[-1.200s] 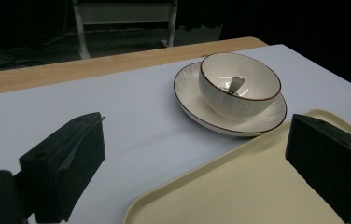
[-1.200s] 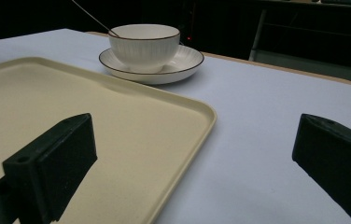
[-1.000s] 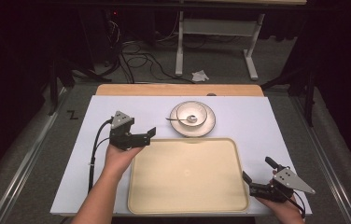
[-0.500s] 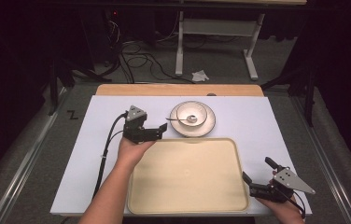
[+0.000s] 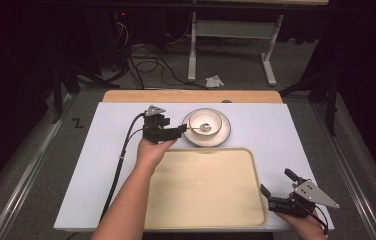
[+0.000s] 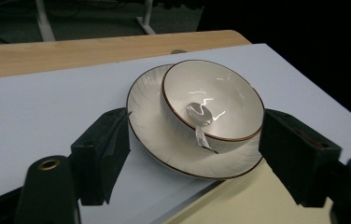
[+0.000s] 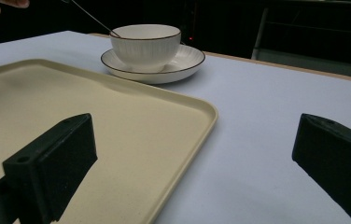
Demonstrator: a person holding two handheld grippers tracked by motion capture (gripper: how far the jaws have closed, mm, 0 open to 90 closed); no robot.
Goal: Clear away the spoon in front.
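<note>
Straddling the saucer (image 6: 164, 144), left hand-held gripper (image 5: 181, 130) apart; spoon (image 6: 200, 122) in bowl (image 6: 220, 100)

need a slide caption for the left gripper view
Left gripper closing around a saucer that carries a bowl with a spoon.

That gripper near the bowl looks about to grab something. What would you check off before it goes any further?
1. Left gripper lined up with the spoon handle: ok, handle points between the jaws.
2. Jaws clear of the spoon: ok, they have just been closing, nothing pinched yet.
3. Bowl seated upright on the saucer: ok.
4. Tray free to receive things: ok.
5. Right gripper out of the way: ok, open at the tray's near right corner.
6. Grip firm enough for the thin handle: cannot tell.
</note>
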